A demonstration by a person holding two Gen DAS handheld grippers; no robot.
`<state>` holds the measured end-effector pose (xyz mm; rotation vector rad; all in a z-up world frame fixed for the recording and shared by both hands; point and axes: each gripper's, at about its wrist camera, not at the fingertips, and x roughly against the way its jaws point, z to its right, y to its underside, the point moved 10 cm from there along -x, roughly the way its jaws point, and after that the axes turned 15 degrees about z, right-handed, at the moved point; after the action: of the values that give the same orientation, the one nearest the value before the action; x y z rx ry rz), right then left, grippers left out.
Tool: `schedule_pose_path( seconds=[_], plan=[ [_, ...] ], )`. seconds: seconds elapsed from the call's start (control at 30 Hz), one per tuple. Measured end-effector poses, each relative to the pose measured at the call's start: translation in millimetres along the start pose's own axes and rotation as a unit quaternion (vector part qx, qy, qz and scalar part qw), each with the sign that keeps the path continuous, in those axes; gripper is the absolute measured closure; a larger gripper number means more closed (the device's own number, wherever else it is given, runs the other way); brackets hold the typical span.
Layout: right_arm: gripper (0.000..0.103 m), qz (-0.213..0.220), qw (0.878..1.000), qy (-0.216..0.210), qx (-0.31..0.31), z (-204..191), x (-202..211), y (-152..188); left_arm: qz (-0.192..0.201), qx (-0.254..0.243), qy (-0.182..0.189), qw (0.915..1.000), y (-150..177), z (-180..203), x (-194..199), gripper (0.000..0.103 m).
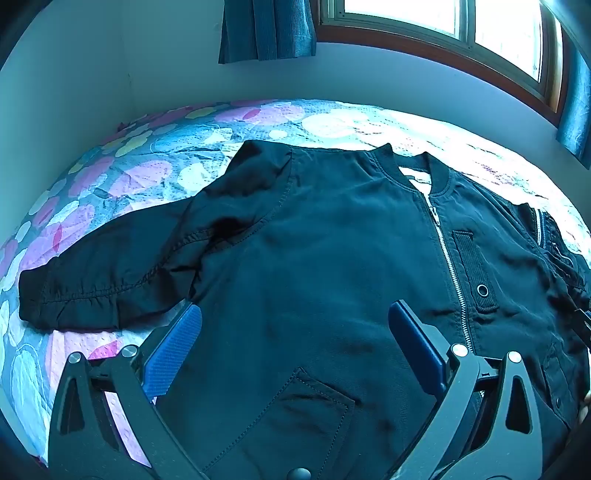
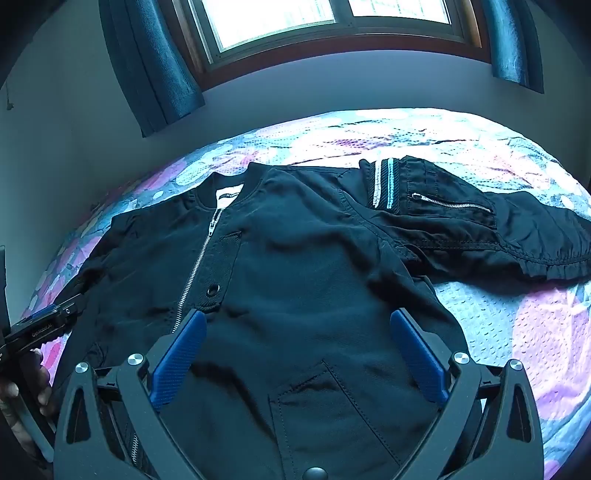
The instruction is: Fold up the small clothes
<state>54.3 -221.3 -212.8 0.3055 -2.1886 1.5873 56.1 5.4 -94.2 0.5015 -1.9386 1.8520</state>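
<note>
A small black zip-up jacket (image 1: 332,236) lies front up and spread flat on the bed, collar toward the wall. Its one sleeve (image 1: 103,277) stretches out to the left. In the right wrist view the jacket (image 2: 314,266) shows its other sleeve (image 2: 498,229), with a zip pocket, stretched out to the right. My left gripper (image 1: 295,314) is open and empty above the jacket's left front panel. My right gripper (image 2: 299,325) is open and empty above the right front panel. The left gripper (image 2: 44,325) also shows at the left edge of the right wrist view.
The bed has a quilted cover (image 1: 147,162) with pink, white and yellow patches. A pale wall (image 1: 110,55) runs behind the bed. Above it is a wood-framed window (image 2: 332,22) with blue curtains (image 2: 155,66) on both sides.
</note>
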Motion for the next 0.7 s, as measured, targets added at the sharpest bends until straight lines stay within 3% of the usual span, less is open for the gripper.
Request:
schedule_pose_path(
  seconds=[0.7],
  plan=[
    [0.004, 0.004, 1.000, 0.002, 0.007, 1.8, -4.1, 3.3, -0.001, 0.000, 0.000, 1.0000, 1.5, 0.9, -0.6, 0.002]
  ],
)
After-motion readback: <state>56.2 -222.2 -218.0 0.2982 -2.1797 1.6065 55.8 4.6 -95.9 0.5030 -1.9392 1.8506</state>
